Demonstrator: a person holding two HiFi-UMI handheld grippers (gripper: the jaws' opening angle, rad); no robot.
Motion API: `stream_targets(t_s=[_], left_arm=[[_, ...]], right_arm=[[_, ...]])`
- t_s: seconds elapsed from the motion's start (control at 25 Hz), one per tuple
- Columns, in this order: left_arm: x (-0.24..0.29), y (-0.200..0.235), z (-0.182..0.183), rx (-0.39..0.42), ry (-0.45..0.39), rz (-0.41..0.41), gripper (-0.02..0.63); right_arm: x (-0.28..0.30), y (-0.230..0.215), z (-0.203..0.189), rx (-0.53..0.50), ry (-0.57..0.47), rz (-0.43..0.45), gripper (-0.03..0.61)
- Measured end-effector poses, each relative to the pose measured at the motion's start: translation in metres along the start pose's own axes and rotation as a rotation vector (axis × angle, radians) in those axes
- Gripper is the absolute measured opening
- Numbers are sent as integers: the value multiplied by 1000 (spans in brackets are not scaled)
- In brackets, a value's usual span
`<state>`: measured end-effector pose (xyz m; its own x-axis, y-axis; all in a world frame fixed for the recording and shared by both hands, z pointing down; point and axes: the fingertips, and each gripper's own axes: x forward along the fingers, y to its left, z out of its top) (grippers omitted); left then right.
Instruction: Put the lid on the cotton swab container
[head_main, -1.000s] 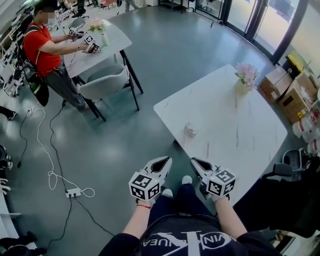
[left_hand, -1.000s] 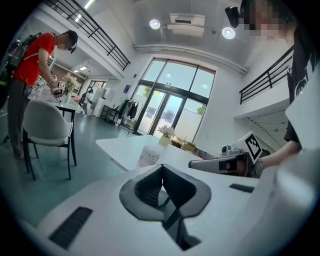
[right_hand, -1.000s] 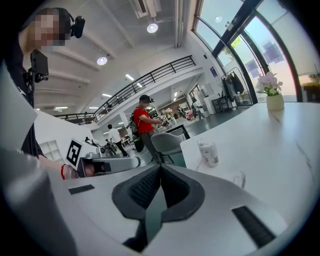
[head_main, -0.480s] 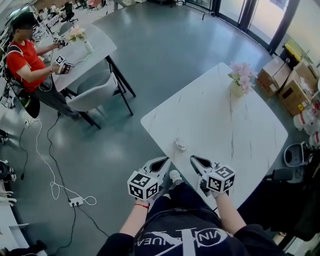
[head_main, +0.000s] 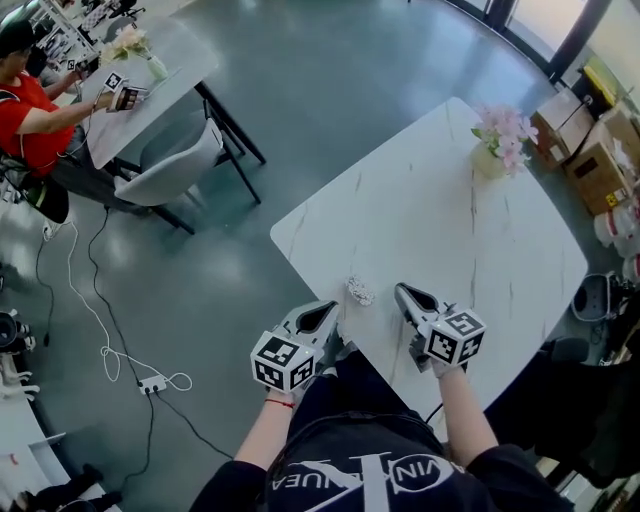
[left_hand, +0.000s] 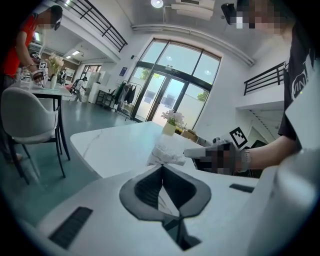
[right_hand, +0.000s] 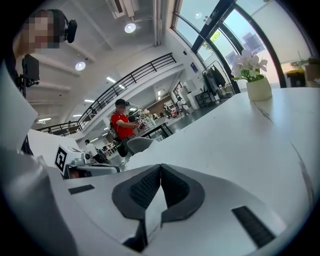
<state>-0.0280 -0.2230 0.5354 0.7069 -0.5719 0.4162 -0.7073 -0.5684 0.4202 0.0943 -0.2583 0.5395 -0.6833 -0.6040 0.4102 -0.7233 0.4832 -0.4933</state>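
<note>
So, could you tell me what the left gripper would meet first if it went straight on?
Most likely the small whitish object by the table's near edge: the left gripper view shows it just beyond the left gripper's closed tips. Depth is unclear, so it could pass just beside it.

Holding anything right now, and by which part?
Nothing held. Left gripper and right gripper are shut, empty; the container lies free on the table.
</note>
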Motion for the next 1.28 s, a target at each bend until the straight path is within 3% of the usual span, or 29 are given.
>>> stream_targets(t_s=[0.2, 0.44, 0.84, 1.28], left_arm=[[9, 5, 1, -1, 6, -12, 8], [18, 9, 5, -10, 4, -42, 8], [25, 10, 7, -20, 8, -85, 8], [29, 8, 9, -14, 7, -98, 8]], right_arm=[[15, -20, 11, 0, 3, -14, 3], [31, -25, 19, -2, 14, 40, 3], [33, -6, 33, 9, -21, 143, 2], [34, 26, 37, -80, 3, 219, 2]])
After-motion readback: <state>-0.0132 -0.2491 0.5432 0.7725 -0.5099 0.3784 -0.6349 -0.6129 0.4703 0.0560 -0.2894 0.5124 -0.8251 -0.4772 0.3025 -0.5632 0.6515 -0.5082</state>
